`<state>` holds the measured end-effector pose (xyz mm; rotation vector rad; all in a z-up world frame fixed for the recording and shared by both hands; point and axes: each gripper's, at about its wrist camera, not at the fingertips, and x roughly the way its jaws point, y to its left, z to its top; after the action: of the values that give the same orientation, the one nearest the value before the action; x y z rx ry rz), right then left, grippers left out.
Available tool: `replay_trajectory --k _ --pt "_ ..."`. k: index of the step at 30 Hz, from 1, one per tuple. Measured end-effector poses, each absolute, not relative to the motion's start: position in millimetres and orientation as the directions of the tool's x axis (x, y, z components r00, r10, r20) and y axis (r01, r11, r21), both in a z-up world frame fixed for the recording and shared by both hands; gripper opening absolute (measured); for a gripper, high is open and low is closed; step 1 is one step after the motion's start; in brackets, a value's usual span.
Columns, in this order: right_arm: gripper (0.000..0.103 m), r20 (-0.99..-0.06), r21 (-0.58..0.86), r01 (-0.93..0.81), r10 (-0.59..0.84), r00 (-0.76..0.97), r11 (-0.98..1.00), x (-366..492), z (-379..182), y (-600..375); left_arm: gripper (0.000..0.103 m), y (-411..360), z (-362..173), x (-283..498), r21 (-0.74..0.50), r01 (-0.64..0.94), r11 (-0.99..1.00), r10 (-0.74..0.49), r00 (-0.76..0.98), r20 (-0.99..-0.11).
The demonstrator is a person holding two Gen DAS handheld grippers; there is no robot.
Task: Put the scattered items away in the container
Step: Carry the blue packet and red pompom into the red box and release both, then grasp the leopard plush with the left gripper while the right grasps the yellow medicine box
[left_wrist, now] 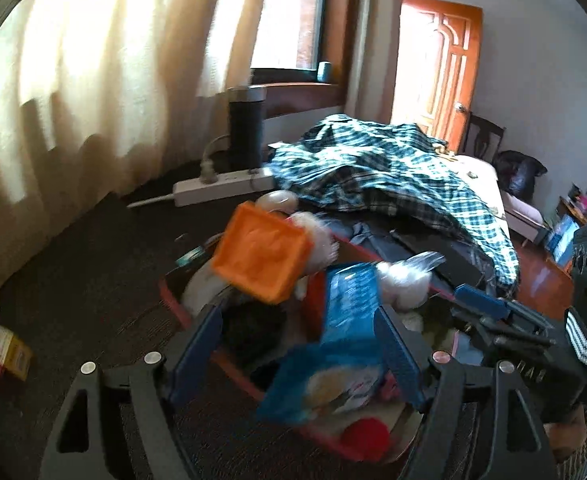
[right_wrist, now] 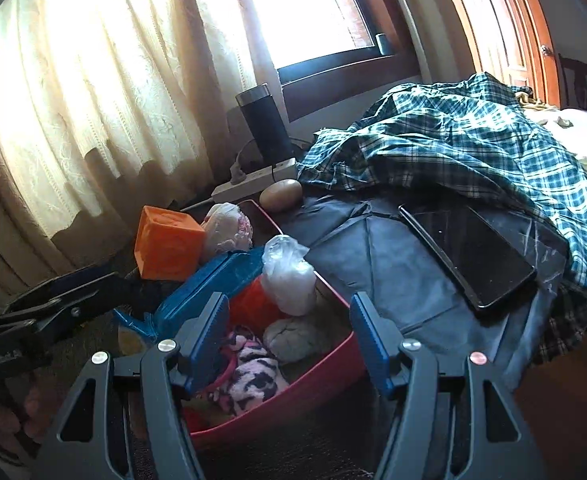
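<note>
two grippers hang over the red bin [right_wrist: 325, 364], nearest the cameras. the left gripper [left_wrist: 299, 344] has its jaws apart; a blue packet [left_wrist: 343, 344] lies between the pads, but motion blur hides whether either pad touches it, so it looks let go rather than held. the packet's long axis runs away from the left wrist camera, tilted up toward the bin's far side, and in the right view it leans along the bin's left rim. the right gripper [right_wrist: 289, 344] stands about half open with nothing between its pads, aimed down into the bin at a pink striped sock [right_wrist: 249, 368] and a grey ball [right_wrist: 293, 338]. just beyond these, a white bag [right_wrist: 287, 280] stands upright in the bin, and an orange cube [right_wrist: 169, 244] sits on the pile at the far left corner, beside a pale bundle [right_wrist: 227, 228]. the bin looks close to full. past its far rim, just outside it, a brown oval [right_wrist: 281, 194] rests on the dark cloth, and a phone [right_wrist: 469, 256] lies to the right with its long axis slanting from far left to near right; the right hand is nearer both. on the floor left of the bin lies a yellow box [left_wrist: 11, 352], nearer the left hand. farther off are a plaid shirt [right_wrist: 473, 148], a power strip [left_wrist: 221, 186] and a black tumbler [left_wrist: 245, 128].
</note>
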<state>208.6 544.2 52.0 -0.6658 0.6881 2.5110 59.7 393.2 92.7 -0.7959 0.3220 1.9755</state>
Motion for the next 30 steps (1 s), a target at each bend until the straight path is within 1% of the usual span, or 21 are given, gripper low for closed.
replay_trajectory --k 6,10,11,13,15,19,23,27,30 --pt "0.067 -0.552 0.362 -0.524 0.275 -0.787 -0.771 205.7 53.3 536.3 0.080 345.0 85.9 34.9 -0.139 -0.779 -0.611 0.643 -0.386 -0.662" --pt "0.067 -0.539 0.361 -0.489 0.250 -0.804 -0.794 196.3 61.0 519.1 0.081 311.0 81.7 14.9 -0.162 -0.710 -0.685 0.603 -0.429 -0.672" --pt "0.067 -0.535 0.358 -0.477 0.242 -0.809 -0.803 192.9 63.5 513.2 0.083 303.4 80.6 10.7 -0.164 -0.692 -0.703 0.592 -0.440 -0.675" --pt "0.067 -0.527 0.349 -0.451 0.226 -0.819 -0.821 185.5 68.7 501.0 0.094 284.0 79.5 2.0 -0.167 -0.651 -0.740 0.569 -0.474 -0.672" --pt "0.067 -0.520 0.336 -0.420 0.205 -0.829 -0.843 176.0 74.4 486.3 0.098 265.6 79.3 -5.6 -0.169 -0.614 -0.771 0.549 -0.507 -0.665" --pt "0.067 -0.516 0.316 -0.365 0.164 -0.841 -0.876 157.2 82.8 459.3 0.098 229.5 79.6 -23.2 -0.177 -0.548 -0.817 0.513 -0.553 -0.657" --pt "0.068 -0.519 0.294 -0.305 0.117 -0.847 -0.906 137.7 88.0 431.3 0.098 185.8 76.3 -46.2 -0.172 -0.457 -0.873 0.446 -0.603 -0.662" --pt "0.071 -0.533 0.270 -0.230 0.054 -0.845 -0.935 112.0 87.7 399.5 0.098 132.8 63.6 -78.1 -0.178 -0.312 -0.933 0.345 -0.637 -0.689" --pt "0.072 -0.551 0.265 -0.180 0.005 -0.835 -0.947 93.3 83.6 379.7 0.098 97.1 54.0 -95.2 -0.215 -0.200 -0.956 0.294 -0.649 -0.702"
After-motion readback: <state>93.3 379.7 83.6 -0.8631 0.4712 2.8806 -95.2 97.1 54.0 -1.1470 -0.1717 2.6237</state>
